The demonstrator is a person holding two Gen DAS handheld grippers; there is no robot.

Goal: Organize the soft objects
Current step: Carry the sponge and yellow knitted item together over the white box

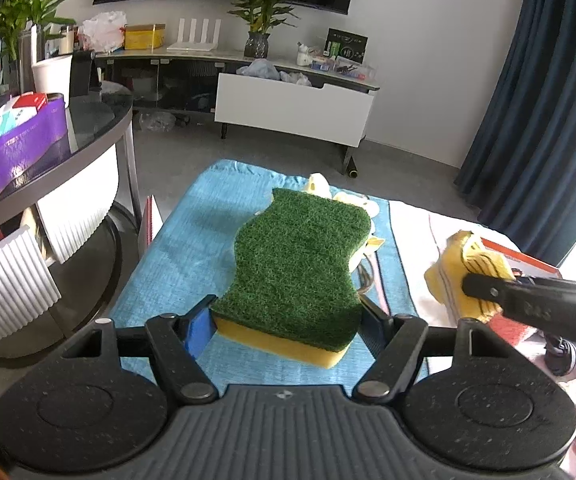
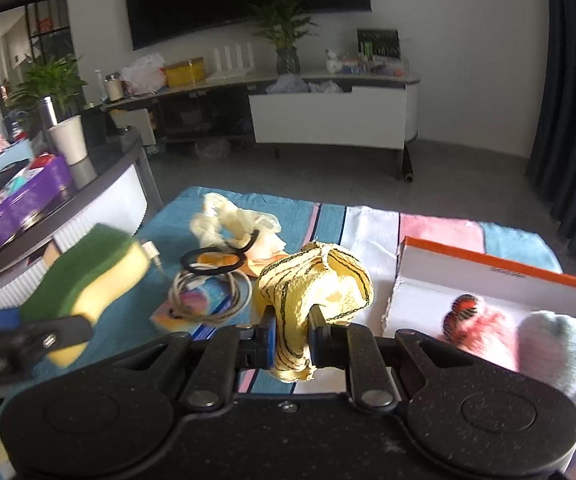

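Note:
A green-topped yellow sponge (image 1: pixel 300 264) is pinched at its near end by my left gripper (image 1: pixel 285 312), which holds it above the blue towel (image 1: pixel 175 248). In the right wrist view the same sponge (image 2: pixel 87 276) hangs at the left in the left gripper (image 2: pixel 59 332). My right gripper (image 2: pixel 292 332) is shut on a crumpled yellow mesh cloth (image 2: pixel 316 280) with dark stripes. From the left wrist this cloth (image 1: pixel 460 264) and the right gripper (image 1: pixel 484 288) show at the right. A white box with an orange rim (image 2: pixel 488 264) holds a pink plush (image 2: pixel 484 332) and a pale blue plush (image 2: pixel 556 344).
On the striped towel (image 2: pixel 368 224) lie pale rubber gloves (image 2: pixel 231 220), black hair ties (image 2: pixel 211 260) and a coiled white cable (image 2: pixel 207 288). A dark round table (image 1: pixel 99 120) with a purple box (image 1: pixel 15 148) stands at the left. A TV cabinet (image 1: pixel 292 108) lines the far wall.

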